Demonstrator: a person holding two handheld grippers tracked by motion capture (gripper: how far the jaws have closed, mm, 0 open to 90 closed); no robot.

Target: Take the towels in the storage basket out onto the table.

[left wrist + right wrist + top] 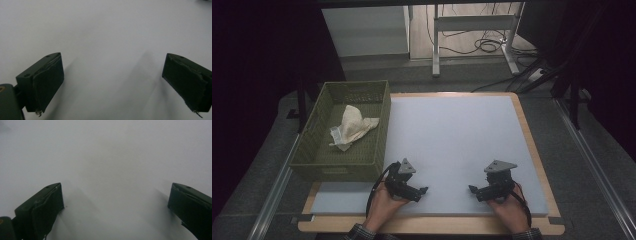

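In the high view my left gripper [424,190] rests low on the white mat [452,135] near the front edge, held by a hand, jaws pointing right. My right gripper [472,189] sits opposite, jaws pointing left toward it. In the left gripper view the left gripper [112,82] stands open with bare mat between its jaws. The right gripper [115,210] is likewise open in the right gripper view, with nothing between its jaws. A crumpled cream cloth [352,126] lies inside the green woven basket [384,120] at the left.
The basket stands at the mat's left side, overhanging the wooden table edge [532,135]. Beyond the table are a white desk frame [472,30] and loose cables [487,46] on the floor. Metal rails [592,155] run along both sides.
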